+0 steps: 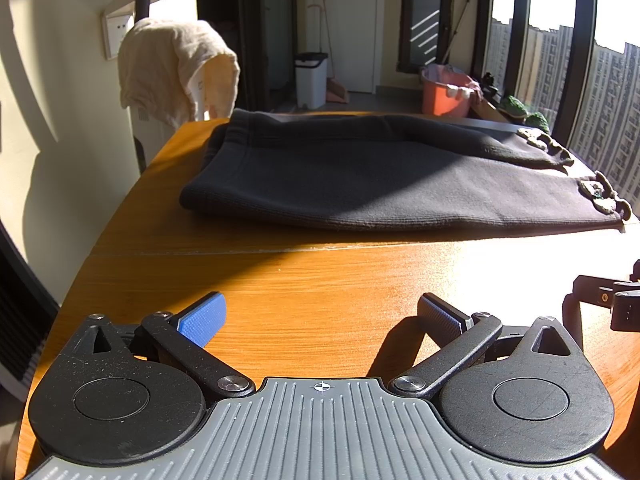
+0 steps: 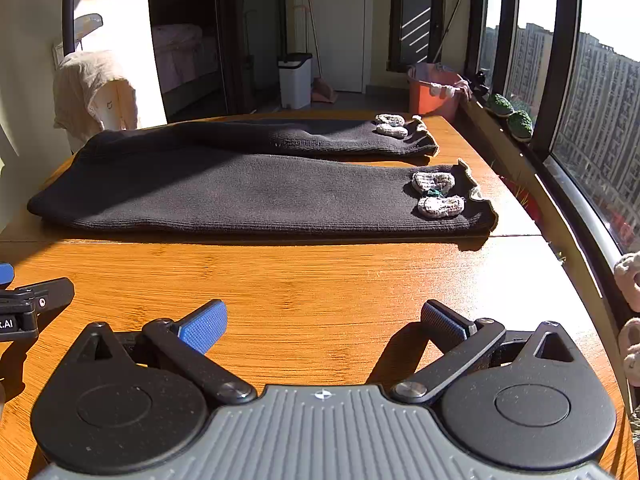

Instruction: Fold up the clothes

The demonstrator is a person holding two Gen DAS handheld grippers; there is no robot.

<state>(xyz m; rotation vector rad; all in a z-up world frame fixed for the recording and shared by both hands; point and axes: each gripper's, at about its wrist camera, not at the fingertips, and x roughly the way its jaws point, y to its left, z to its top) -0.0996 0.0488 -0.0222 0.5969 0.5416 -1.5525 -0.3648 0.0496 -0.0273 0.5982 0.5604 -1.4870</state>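
On the neighbouring tool at 9 o'clock in the right wrist view, only the letters ".AI" can be read. The dark knitted trousers (image 2: 256, 184) lie flat on the orange wooden bench (image 2: 320, 288), long axis 9-to-3, frilled cuffs at 3 o'clock. The left hand-held gripper (image 1: 320, 320) and right hand-held gripper (image 2: 322, 322) are both spread wide, empty.

I counted one dark pair of trousers (image 2: 248, 192) on the worktop (image 2: 304, 292), its two legs lying side by side, each with one crocheted bow (image 2: 438, 198) at the cuff. I held two hand-held grippers, left (image 1: 322, 316) and right (image 2: 324, 320). Beyond the trousers stood one white bin (image 2: 295, 80) and one orange bucket (image 2: 434, 94).
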